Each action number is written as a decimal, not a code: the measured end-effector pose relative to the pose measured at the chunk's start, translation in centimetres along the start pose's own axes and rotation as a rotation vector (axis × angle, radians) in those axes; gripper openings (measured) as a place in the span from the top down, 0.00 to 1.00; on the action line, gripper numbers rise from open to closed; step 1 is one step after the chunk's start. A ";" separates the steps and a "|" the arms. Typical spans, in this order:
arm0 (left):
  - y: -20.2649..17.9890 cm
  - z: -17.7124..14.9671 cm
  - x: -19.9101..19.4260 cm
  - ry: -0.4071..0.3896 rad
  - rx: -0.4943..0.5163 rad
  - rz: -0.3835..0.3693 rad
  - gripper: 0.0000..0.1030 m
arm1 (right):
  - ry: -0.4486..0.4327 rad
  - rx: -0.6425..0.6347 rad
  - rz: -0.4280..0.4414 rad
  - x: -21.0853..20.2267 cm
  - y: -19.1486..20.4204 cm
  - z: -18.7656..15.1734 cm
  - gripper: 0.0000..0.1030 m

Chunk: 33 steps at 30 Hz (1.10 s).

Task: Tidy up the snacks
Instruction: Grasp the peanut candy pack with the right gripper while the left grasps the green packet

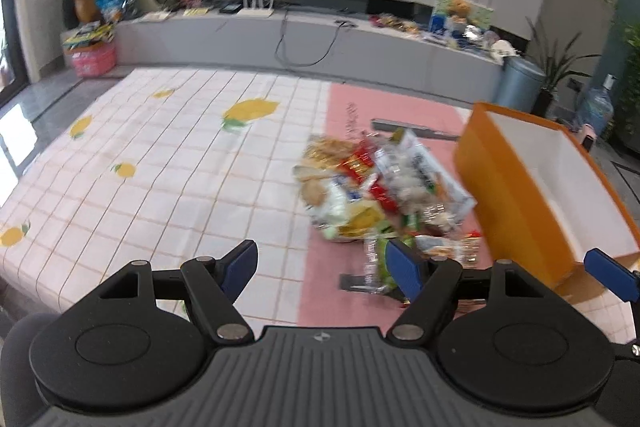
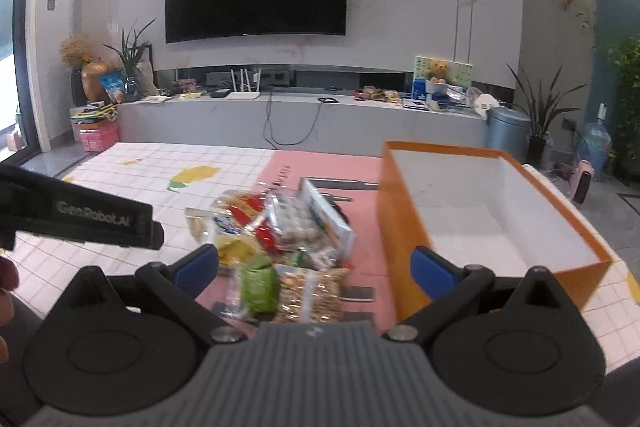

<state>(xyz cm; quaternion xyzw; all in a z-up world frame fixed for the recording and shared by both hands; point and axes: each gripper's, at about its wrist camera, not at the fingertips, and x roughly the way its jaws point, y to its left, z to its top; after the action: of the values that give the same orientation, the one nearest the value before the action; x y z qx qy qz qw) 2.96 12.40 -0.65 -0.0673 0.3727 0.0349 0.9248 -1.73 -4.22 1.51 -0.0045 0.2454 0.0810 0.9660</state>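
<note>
Left wrist view: left gripper (image 1: 322, 269) is held above the cloth (image 1: 160, 163), jaws spread wide, nothing between them. The snack pile (image 1: 380, 187) is seen right of centre on the pink mat (image 1: 344, 107), blurred. The orange box (image 1: 520, 203) is seen at right, tilted by the fisheye, interior white and apparently empty. A blue pad of the other gripper is glimpsed at the right edge, beside the box's near corner.

Right wrist view: right gripper (image 2: 316, 267) is also spread wide, empty, held over the near end of the pile (image 2: 280, 227). A green packet (image 2: 260, 287) and a nut packet (image 2: 312, 291) are framed between the pads at bottom centre. The box (image 2: 400, 211) is seen just right of the pile, its near wall close to the right pad. The left gripper's body (image 2: 80, 219) is seen at left.

Risks, as judged:
- Packets overlap, so two could be pinched at once, or a neighbour dragged off the mat.
- Crinkly film could slip from the pads if gripped at an edge.
- The box wall could be clipped by the right pad and the box shoved.
- The grippers are close; a collision is possible if both are sent into the pile.
</note>
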 end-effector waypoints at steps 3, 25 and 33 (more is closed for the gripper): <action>1.1 0.0 1.1 0.024 -0.021 0.009 0.17 | 0.024 0.031 0.009 1.7 1.0 -0.4 0.03; 2.5 -2.0 10.9 0.291 -0.100 -0.127 0.17 | 0.097 0.103 -0.084 13.2 -0.3 -5.9 0.16; 2.0 -2.4 11.3 0.297 -0.064 -0.117 0.16 | -0.027 0.042 -0.132 13.9 0.3 -7.5 0.21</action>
<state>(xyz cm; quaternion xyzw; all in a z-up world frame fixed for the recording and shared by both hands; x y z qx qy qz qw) 9.21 14.21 -10.44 -0.1226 0.4995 -0.0174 0.8574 6.75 -2.10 -11.68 0.0007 0.2330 0.0120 0.9724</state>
